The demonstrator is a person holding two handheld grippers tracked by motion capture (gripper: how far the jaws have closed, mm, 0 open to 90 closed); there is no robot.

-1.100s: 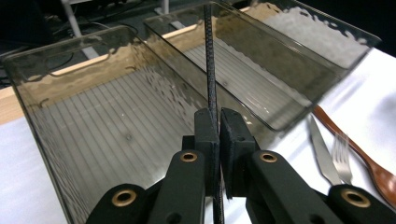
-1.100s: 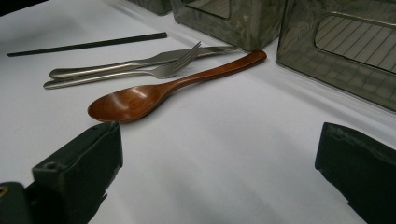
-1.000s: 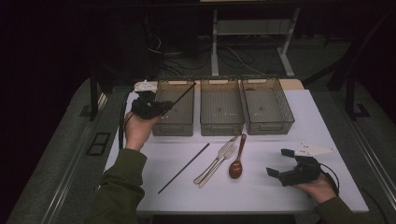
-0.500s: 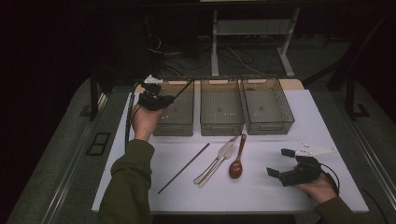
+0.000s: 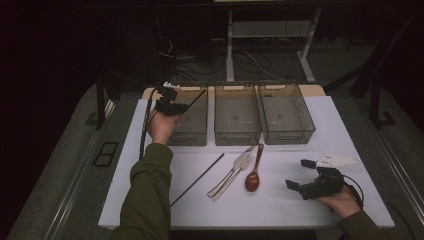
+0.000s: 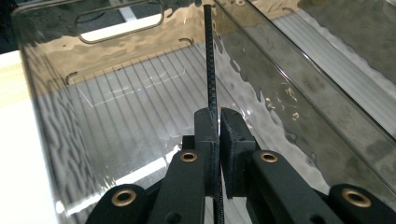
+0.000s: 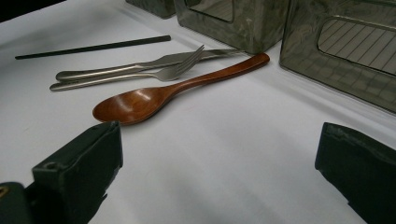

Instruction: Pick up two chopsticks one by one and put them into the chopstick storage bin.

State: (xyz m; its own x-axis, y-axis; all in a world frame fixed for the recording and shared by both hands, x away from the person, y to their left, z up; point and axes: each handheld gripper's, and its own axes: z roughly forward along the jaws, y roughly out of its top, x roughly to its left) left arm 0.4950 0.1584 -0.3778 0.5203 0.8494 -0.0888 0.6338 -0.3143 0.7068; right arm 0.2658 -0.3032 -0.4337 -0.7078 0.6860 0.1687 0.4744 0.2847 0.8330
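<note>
Holding one black chopstick (image 6: 210, 60) pinched between its jaws, my left hand-held gripper (image 5: 169, 102) hung over the leftmost of three clear bins (image 5: 196, 135) at the far side of the counter (image 5: 300, 210). In the left gripper view the stick ran up from the clamped jaws along the bin's right-hand wall, its far end near the top rim, so it sat tilted rather than flat. I judged the step in hand to be the drop — the stick was over the bin but not yet let go.

My right hand-held gripper (image 5: 306, 176) rested on the counter near the right edge, jaws wide apart with nothing between them.

A second chopstick (image 5: 197, 180) lay slantwise on the counter, just left of a fork (image 5: 235, 172) and knife (image 7: 140, 63) lying together, with a wooden spoon (image 5: 253, 175) beside them. The middle bin (image 5: 237, 136) and right bin (image 5: 290, 135) looked empty.

The next move, as I read it, called for levelling the stick low inside the bin before opening the jaws — released while leaning on the wall, it could tip out over the rim.
</note>
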